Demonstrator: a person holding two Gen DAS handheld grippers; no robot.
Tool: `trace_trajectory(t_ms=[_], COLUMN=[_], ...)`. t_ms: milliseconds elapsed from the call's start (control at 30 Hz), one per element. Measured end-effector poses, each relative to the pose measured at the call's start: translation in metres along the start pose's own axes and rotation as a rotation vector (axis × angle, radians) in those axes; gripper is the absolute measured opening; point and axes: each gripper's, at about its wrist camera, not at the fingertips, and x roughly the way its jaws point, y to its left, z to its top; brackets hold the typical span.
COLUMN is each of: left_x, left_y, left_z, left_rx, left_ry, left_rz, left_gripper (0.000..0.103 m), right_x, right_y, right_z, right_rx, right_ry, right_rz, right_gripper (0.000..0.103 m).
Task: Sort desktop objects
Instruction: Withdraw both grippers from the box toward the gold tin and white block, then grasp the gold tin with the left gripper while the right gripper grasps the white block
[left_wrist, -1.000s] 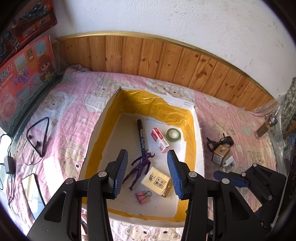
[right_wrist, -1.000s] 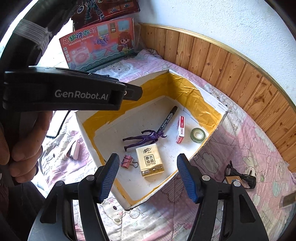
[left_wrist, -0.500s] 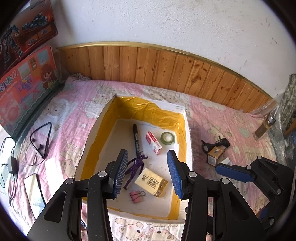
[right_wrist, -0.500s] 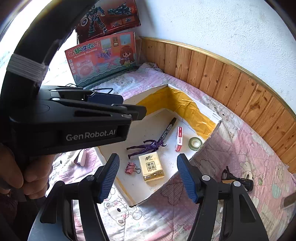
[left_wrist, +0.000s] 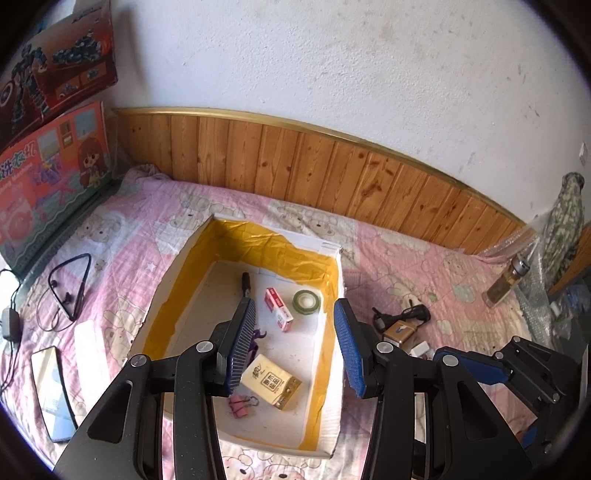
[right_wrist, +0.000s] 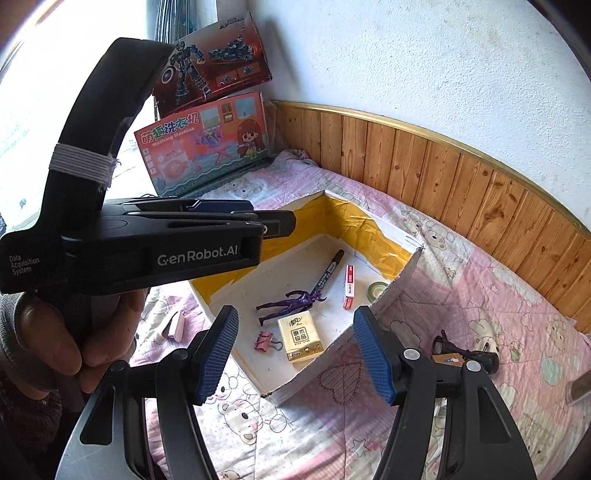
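Left wrist: crinkled yellow-lined box (left_wrist: 258, 243)

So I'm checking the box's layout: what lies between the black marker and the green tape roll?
The red and white small box lies between the marker and the tape roll; both wrist views show it.

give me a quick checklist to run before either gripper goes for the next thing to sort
1. Left gripper empty, jaws apart: ok.
2. Right gripper empty, jaws apart: ok.
3. Yellow-lined box open on top, walls standing: ok.
4. Already in the box: marker, purple figure, tissue pack, pink binder clip, red-and-white box, tape roll: ok.
5. Loose things on the quilt outside the box, such as the black charger and the small brown box: not ok, not sorted.
6. Which loose things belong in the box: cannot tell.
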Motion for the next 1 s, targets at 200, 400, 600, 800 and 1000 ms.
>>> trace_trajectory(t_ms=[200,400,600,800,1000], left_x=[-0.001,0.012,0.035,0.07,0.115], left_y=[-0.02,-0.05,-0.083,-0.108,-0.134], left_z=[-0.001,-0.005,-0.016,-0.031,-0.04], left_rx=[0.008,0.05,0.1,0.113,0.141], left_ry=[-0.044,-0.042,0.013,0.101,0.182], left_rz=[-0.056,-0.11,-0.166,-0.203,-0.228], left_gripper=[0.047,0.047,0.047,0.047,0.047], right_x=[-0.022,-0.052,-0.066,-0.037,0.018], right_y=[-0.02,-0.059,-0.109,-0.161,-0.206], right_z=[-0.006,-0.018,-0.032,-0.066,-0.115], right_rx=[0.051,0.148,0.24,0.316,0.36], right_ry=[-0.04,-0.093,-0.115,-0.013,0.162], right_rz=[-0.018,-0.056,-0.119,-0.217,-0.266], right_gripper=[0.066,0.066,0.066,0.066,0.066])
